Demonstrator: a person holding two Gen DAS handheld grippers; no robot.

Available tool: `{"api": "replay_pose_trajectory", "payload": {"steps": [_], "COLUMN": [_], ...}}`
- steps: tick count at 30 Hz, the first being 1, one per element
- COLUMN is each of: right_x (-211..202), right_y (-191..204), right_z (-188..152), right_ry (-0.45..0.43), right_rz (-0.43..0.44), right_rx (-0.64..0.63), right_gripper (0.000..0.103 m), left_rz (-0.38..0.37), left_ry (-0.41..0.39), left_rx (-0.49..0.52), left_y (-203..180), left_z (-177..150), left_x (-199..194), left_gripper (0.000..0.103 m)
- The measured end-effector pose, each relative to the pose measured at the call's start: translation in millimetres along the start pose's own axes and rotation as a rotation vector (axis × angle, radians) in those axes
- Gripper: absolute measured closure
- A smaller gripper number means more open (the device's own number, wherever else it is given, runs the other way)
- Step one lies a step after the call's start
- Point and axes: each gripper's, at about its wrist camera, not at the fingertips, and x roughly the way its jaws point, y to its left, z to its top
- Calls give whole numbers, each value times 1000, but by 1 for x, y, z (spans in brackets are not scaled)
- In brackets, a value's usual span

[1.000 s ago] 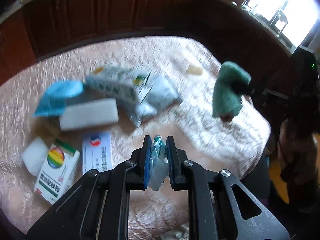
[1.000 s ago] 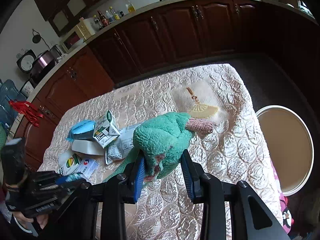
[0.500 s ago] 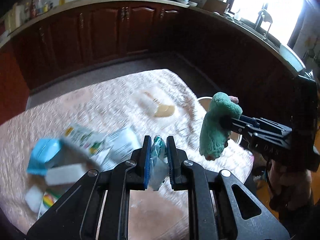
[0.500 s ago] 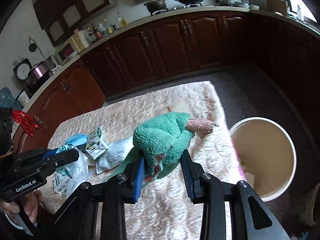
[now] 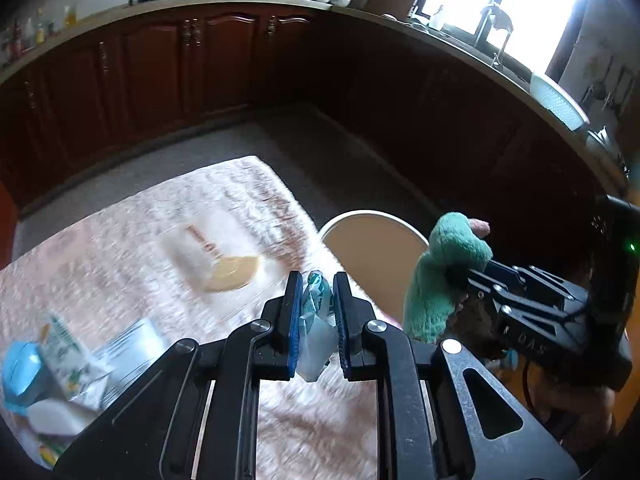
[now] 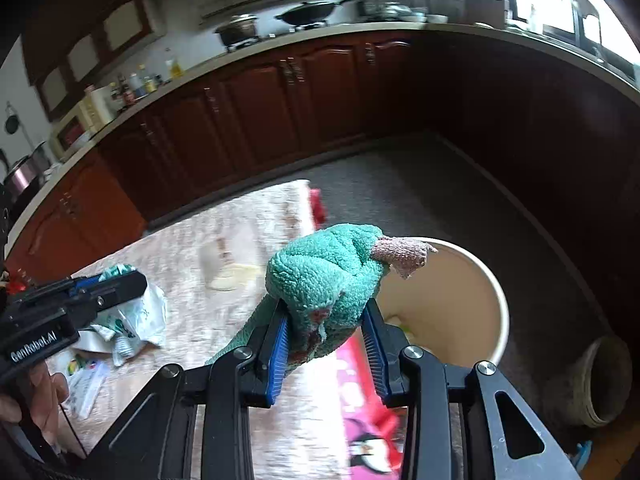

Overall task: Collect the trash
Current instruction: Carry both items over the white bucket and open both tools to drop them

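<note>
While both loads travel toward the bin (image 5: 374, 248) off the table's (image 5: 132, 236) right edge, the left gripper (image 5: 316, 320) pinches a crumpled wrapper (image 5: 316, 312) tight; the right gripper (image 6: 326, 334), part open, clamps a green cloth (image 6: 324, 280). Next: hover over the bin's mouth, then release.

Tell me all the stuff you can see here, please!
Wrapper: one, white and green, crumpled, pinched in the left gripper.
Cloth: one, fuzzy green with a pink tip, clamped in the right gripper.
Bin: one, cream, on the floor past the table's end.
Table cover: one, pale pink, quilted.
Boxes and packets: several, white, green and blue, heaped at the table's left; blurred, so no exact count.
Cabinets: dark red-brown, along the walls.
Pots: two, dark, on the stove.
Left gripper: black, blue fingers, shut.
Right gripper: black, blue fingers.
</note>
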Motion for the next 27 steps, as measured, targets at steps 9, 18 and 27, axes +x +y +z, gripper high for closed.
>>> {"api": "replay_pose_trajectory", "payload": {"steps": [9, 18, 27], "right_x": [12, 32, 39], "right_y": [-54, -69, -68], "right_z": [-2, -12, -15], "right_ry": [31, 76, 79], "right_rz": [-89, -181, -224], "right_rx": [61, 44, 44], "right_gripper": [70, 68, 51], "left_rz": [-105, -167, -155], "left_ry": [26, 48, 46], "left_rx": [-20, -105, -96], "left_y": [-28, -33, -36], "left_z": [18, 22, 16], "left_x": [51, 89, 87], "left_gripper": [90, 50, 40]}}
